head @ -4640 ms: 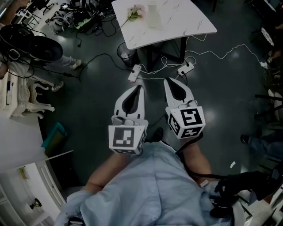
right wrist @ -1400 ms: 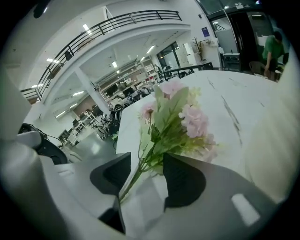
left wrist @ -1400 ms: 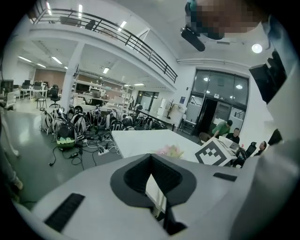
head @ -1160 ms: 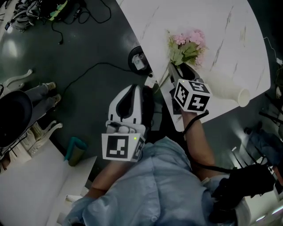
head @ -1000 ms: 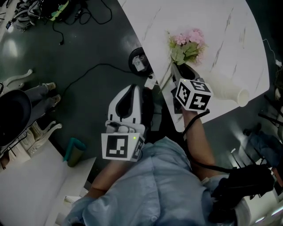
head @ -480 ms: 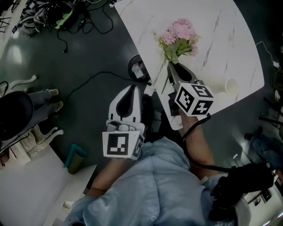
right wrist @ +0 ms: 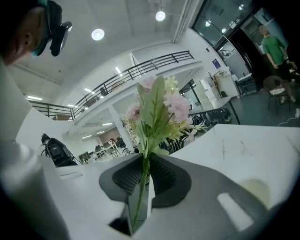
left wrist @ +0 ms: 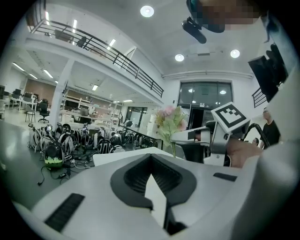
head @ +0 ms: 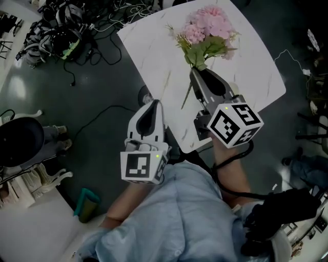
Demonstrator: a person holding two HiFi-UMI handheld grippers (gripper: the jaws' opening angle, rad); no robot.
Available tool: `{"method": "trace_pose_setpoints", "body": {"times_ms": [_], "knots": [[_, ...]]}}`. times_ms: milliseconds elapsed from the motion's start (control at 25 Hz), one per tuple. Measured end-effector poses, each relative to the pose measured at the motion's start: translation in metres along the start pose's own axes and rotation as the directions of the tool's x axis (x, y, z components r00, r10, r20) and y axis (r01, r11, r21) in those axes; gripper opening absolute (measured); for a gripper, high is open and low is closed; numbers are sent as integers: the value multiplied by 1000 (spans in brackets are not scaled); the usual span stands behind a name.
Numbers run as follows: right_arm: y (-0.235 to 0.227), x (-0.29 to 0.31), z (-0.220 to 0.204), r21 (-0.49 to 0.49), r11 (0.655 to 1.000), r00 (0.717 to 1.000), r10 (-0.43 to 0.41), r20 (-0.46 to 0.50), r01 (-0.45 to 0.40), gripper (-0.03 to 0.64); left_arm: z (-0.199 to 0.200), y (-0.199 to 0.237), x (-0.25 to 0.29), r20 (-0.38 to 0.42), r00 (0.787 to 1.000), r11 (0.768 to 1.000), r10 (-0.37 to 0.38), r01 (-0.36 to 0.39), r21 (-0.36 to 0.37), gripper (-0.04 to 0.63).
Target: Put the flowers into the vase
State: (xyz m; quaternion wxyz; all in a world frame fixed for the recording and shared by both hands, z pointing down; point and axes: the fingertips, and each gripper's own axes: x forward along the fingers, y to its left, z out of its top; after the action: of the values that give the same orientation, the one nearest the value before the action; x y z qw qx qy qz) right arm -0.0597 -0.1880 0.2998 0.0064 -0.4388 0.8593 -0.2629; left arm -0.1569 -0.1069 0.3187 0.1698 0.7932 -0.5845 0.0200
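Right gripper view: right hand-held gripper (right wrist: pixel 143 161) clamped on flowers (right wrist: pixel 158 108) by stem; left hand-held gripper (left wrist: pixel 151 158) closed, empty.

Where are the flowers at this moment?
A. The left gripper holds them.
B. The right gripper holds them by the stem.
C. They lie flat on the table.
B: in the right gripper view the stem of the flowers is pinched between the jaws of the right gripper, while the left gripper holds nothing.

Dark glossy floor (head: pixel 97 77), white marble table (head: pixel 148 56), tangled cables (head: pixel 110 18), railed mezzanine (left wrist: pixel 108 49), round ceiling lights (left wrist: pixel 146 11)
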Motion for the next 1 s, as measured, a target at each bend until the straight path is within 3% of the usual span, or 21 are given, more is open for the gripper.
{"method": "trace_pose_setpoints", "body": {"times_ms": [320, 560, 1000], "knots": [[-48, -80, 101, -106, 993, 989, -34, 141, 49, 44, 29, -90, 26, 75, 993, 996, -87, 85, 28, 4], [-63, -76, 101, -184, 978, 980, -66, 185, 101, 44, 20, -82, 34, 74, 991, 993, -115, 114, 16, 3], [-86, -70, 98, -199, 974, 980, -75, 182, 112, 46, 14, -80, 51, 36, 994, 995, -102, 102, 6, 5]]}}
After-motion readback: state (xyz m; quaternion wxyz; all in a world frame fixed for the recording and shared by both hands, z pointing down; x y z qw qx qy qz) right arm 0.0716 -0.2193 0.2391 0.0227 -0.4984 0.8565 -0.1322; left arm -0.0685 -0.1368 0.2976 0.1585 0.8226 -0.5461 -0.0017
